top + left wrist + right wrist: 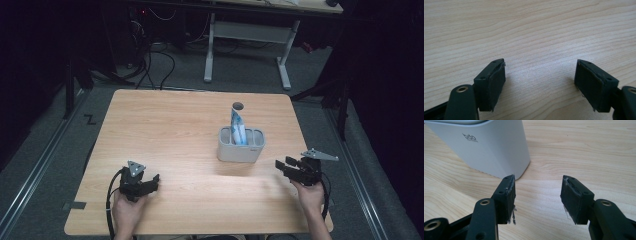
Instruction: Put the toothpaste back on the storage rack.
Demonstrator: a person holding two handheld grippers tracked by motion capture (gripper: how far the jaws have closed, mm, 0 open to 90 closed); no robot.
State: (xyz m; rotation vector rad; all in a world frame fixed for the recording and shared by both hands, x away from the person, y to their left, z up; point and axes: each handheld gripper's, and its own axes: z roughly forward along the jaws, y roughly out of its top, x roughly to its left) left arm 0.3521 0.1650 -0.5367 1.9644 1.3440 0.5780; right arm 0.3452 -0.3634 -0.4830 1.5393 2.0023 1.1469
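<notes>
Approaching white holder at table centre-right, I hold right gripper near its corner, jaws apart, empty; left gripper likewise agape. Holder likely rigid, light, smooth-walled, tippy with upright tube: grasp rim wall.

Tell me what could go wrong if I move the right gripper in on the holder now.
1. The tube stands tall and leaning in the grey holder; a bump could tip it out.
2. The right gripper has open jaws beside the holder's corner; a sideways approach may shove the holder rather than grip it.
3. The left gripper sits well away, too far to steady anything.
</notes>
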